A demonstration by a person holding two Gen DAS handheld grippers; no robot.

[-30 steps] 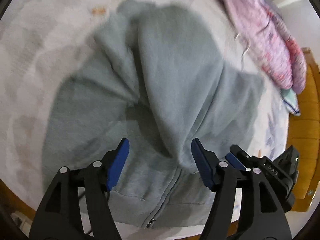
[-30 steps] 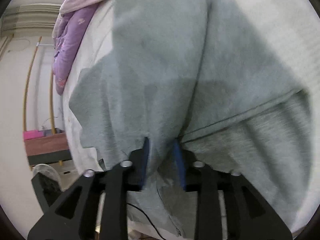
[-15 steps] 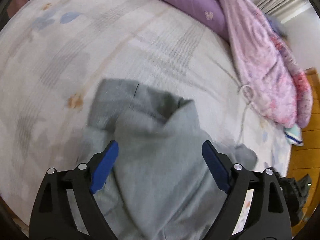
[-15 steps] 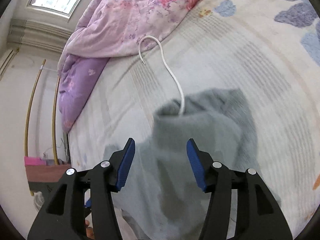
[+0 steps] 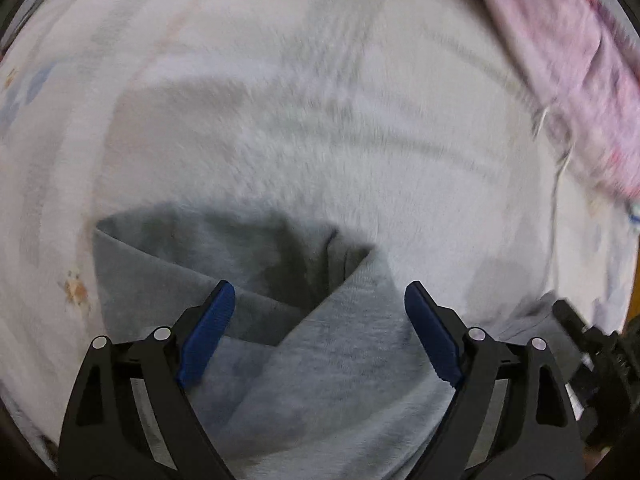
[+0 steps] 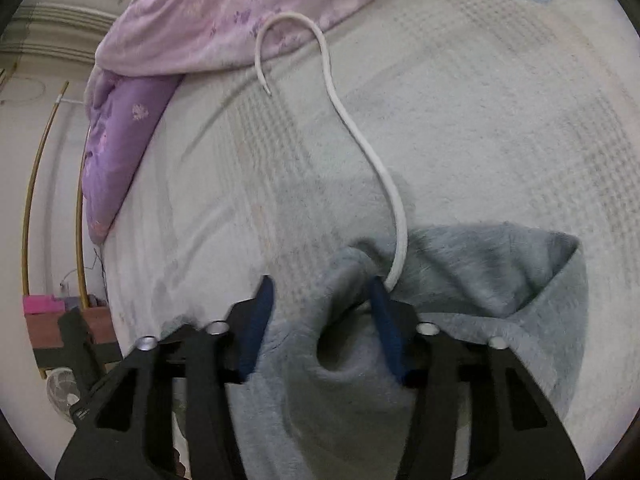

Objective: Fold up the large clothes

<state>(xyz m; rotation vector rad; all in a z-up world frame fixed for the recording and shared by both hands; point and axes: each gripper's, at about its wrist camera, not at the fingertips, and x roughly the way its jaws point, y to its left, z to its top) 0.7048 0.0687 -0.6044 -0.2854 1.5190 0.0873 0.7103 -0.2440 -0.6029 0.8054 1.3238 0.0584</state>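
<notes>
A grey zip hoodie [image 5: 328, 360] lies rumpled on the pale bedsheet [image 5: 280, 120]. My left gripper [image 5: 319, 294] points straight down over its folded far edge. Its jaws are wide and just closing, the cloth lies below them and the pads [image 5: 208, 332] touch nothing. In the right wrist view the hoodie [image 6: 500, 272] bunches around a white hanger [image 6: 360, 136] whose hook sticks out of it. My right gripper [image 6: 320, 312] is closing around a raised fold by the hanger's stem. A gap still shows beside the left pad [image 6: 256, 320].
A pink flowered quilt [image 6: 224, 8] and a purple pillow [image 6: 120, 128] lie along the bed's far side. The quilt [image 5: 580, 60] also shows at the left wrist view's top right. A fan [image 6: 60, 392] and a low shelf [image 6: 48, 320] stand beyond the bed's edge.
Both grippers have travelled over the hoodie to its far edge. The right let go of the cloth it pinched, opened, then narrowed. The left jaws widened. The hanger came into view.
</notes>
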